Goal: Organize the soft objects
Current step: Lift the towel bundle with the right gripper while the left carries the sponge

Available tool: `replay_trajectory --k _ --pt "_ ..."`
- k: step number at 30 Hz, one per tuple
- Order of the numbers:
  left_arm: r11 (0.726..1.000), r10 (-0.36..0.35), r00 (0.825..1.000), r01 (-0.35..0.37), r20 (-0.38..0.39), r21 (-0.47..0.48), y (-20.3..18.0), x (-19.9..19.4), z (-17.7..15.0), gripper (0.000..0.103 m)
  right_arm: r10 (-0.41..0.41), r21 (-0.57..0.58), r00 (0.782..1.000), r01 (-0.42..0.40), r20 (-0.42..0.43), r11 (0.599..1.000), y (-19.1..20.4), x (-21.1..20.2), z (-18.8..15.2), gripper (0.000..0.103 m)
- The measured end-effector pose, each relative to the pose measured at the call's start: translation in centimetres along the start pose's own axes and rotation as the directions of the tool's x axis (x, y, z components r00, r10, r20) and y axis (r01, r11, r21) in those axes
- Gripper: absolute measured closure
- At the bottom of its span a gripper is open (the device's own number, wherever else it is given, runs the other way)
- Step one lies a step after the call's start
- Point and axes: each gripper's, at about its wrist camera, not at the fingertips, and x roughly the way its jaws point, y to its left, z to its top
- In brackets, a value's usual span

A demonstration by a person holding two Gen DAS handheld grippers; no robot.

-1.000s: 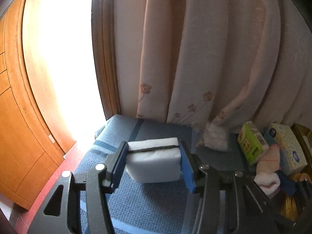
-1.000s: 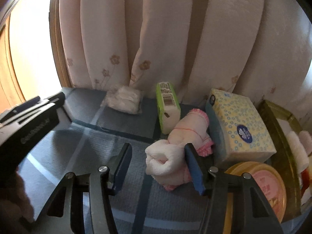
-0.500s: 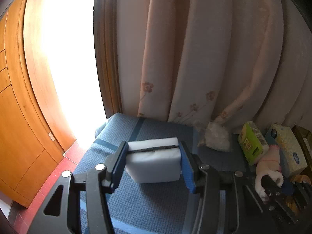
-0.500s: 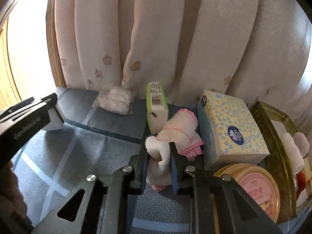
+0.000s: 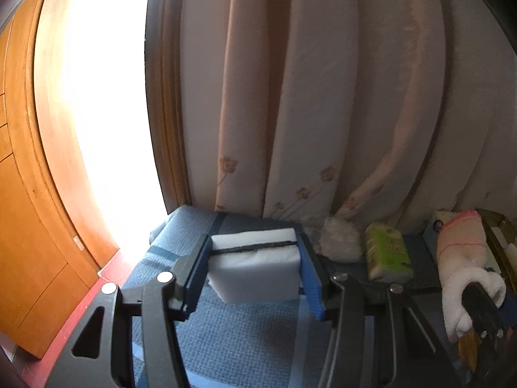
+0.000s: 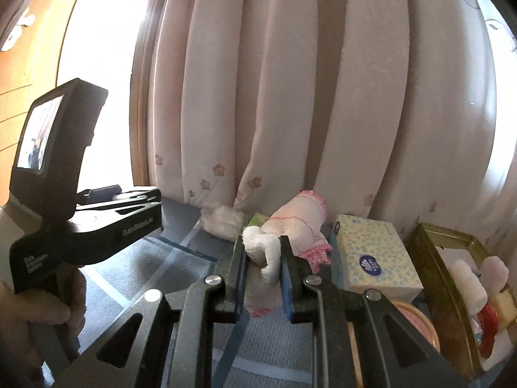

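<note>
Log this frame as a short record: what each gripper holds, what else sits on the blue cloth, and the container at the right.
left gripper: jaws shut on the white sponge block, which has a dark line across it
right gripper: jaws shut on the rolled white and pink towel
surface: blue cloth with lighter stripes
backdrop: pale curtain with small flowers
also on cloth: green tissue pack, patterned tissue box, white wad in plastic
right edge: gold tin holding rolled items
</note>
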Motion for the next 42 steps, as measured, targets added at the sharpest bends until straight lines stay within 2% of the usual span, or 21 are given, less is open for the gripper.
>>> replay_trajectory --k 4,11,18,21,23,25,27,31,33,35,38,42 --pt "1.000 -0.010 0.999 0.010 0.036 0.014 -0.7 -1.2 -0.3 0.051 0.024 0.019 1.000 -0.025 0.016 1.000 -0.7 -0.4 -0.3 0.083" --pt "0.995 0.036 0.993 -0.046 0.109 0.087 -2.4 -2.9 -0.7 0.051 0.077 0.067 0.997 -0.078 0.016 0.995 -1.7 -0.6 -0.5 0.083" --pt "0.993 0.047 0.991 -0.060 0.122 0.106 -2.8 -3.0 -0.7 0.051 0.191 0.086 0.980 -0.194 0.048 0.977 -1.7 -2.1 -0.9 0.083" --pt "0.995 0.017 0.994 -0.027 0.108 0.093 -2.8 -2.9 -0.7 0.051 0.217 0.085 0.974 -0.223 0.069 0.971 -2.0 -3.0 -1.2 0.083" --pt "0.997 -0.065 0.993 0.060 0.100 0.050 -2.1 -3.2 -0.5 0.051 0.199 0.078 0.976 -0.206 0.088 0.975 -2.2 -3.7 -1.5 0.083" --pt "0.987 -0.159 0.981 0.159 0.115 0.005 -1.4 -3.6 -0.2 0.051 0.142 0.056 0.983 -0.149 0.116 0.987 -2.3 -4.3 -1.6 0.083" --pt "0.969 -0.241 0.961 0.246 0.132 -0.020 -1.1 -4.0 -0.1 0.051 0.106 0.045 0.985 -0.113 0.135 0.993 -2.5 -4.6 -1.6 0.083" --pt "0.949 -0.309 0.937 0.314 0.163 -0.005 -1.5 -4.7 -0.3 0.051 0.062 0.037 0.986 -0.068 0.153 0.997 -3.2 -4.9 -1.7 0.083" --pt "0.946 -0.319 0.931 0.324 0.175 0.004 -1.8 -5.0 -0.4 0.051 0.056 0.035 0.986 -0.062 0.156 0.997 -3.5 -5.0 -1.8 0.083" --pt "0.949 -0.312 0.934 0.315 0.176 0.008 -2.2 -5.5 -0.7 0.051 0.048 0.032 0.987 -0.053 0.157 0.998 -3.9 -4.9 -1.9 0.083" --pt "0.960 -0.280 0.944 0.278 0.175 0.035 -2.9 -6.4 -1.2 0.051 0.038 0.024 0.987 -0.042 0.154 0.999 -4.4 -5.1 -2.3 0.083" --pt "0.976 -0.199 0.966 0.181 0.165 0.118 -5.3 -6.5 -1.8 0.051 0.016 -0.005 0.984 -0.015 0.177 1.000 -5.0 -5.6 -2.6 0.083"
